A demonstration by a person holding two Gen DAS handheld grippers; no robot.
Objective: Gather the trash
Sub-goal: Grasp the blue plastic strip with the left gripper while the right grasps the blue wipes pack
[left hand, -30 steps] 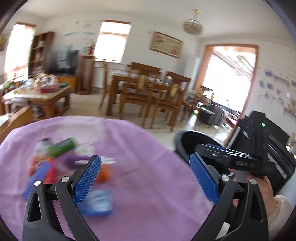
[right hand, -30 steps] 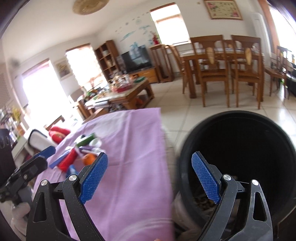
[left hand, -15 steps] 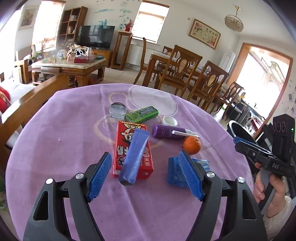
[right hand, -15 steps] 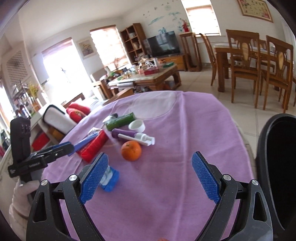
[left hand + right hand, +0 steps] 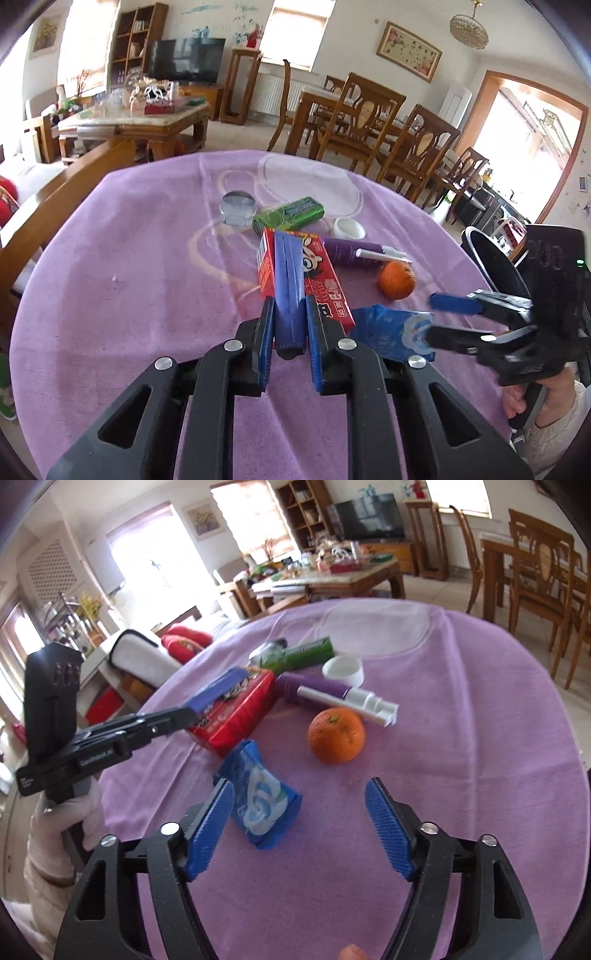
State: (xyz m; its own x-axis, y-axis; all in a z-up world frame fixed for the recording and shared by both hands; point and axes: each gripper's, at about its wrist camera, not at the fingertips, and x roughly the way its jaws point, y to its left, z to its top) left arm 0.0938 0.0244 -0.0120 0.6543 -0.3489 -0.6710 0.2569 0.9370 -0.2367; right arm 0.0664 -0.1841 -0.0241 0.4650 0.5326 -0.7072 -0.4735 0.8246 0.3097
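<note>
The left tongs [image 5: 290,325] pinch the blue wrapper's [image 5: 289,288] very end while the right tongs [image 5: 299,827], half-closed, straddle the blue packet [image 5: 258,797] ungripped, so the wrapper may slip free when lifted.

One orange [image 5: 336,735], one red box [image 5: 236,710], two blue wrappers [image 5: 264,801], one purple bottle [image 5: 317,690].

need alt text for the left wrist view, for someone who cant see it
The left claw is shut on a dark blue wrapper lying on a red box on a purple tablecloth. At right, the right claw reaches over a blue packet near an orange.
</note>
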